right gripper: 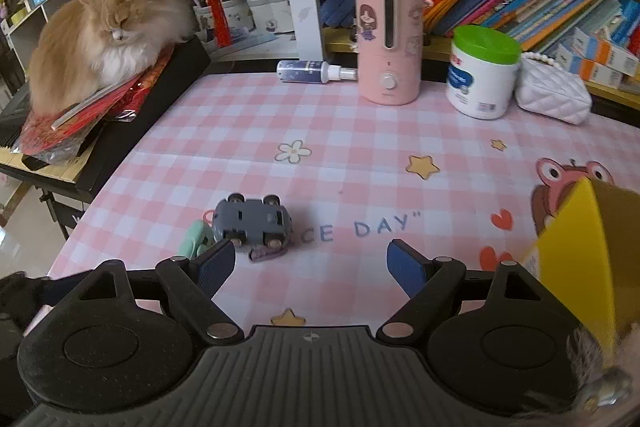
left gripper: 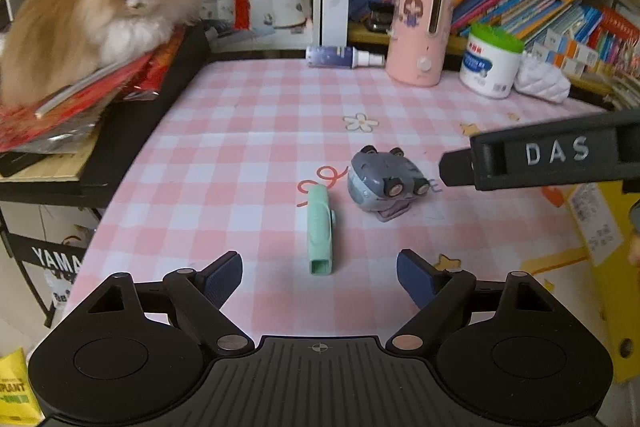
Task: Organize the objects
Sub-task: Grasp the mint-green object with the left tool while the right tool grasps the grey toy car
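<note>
Cat (left gripper: 92, 7) sat on red stack at 10 o'clock, off the mat, eyes shut. Not in the way, but if it woke and stepped onto the cloth (left gripper: 248, 131) it'd scatter the small stuff.

L gripper (left gripper: 320, 277) was open wide, empty, low at 6 o'clock. Green tool (left gripper: 320, 227) lay flat just ahead at 12, long axis pointing into the gap between the pads. Risk: it's thin and low, so pads could skid over the top or pinch one end and pivot it. Needs a low approach.

Toy car (left gripper: 384, 179) was on its side or back just right of green tool, at 1 o'clock, wheels facing cam. Close enough that a sloppy L grab would bump it, and wheels mean it could roll.

R gripper (right gripper: 310, 263) also open, empty. Car (right gripper: 252, 221) sat at 11 o'clock, near its left pad (right gripper: 216, 267), off-centre. Closing from there would shove it, not grip it. Needs a shift left first.

Yellow box (right gripper: 576, 251) at 3 o'clock, prob the drop spot, though that's a guess. Its corner was close to R side, so a swing could clip it.

Back row, bottle (right gripper: 314, 71), pink unit (right gripper: 388, 39) and jar (right gripper: 482, 71), well apart from both.
</note>
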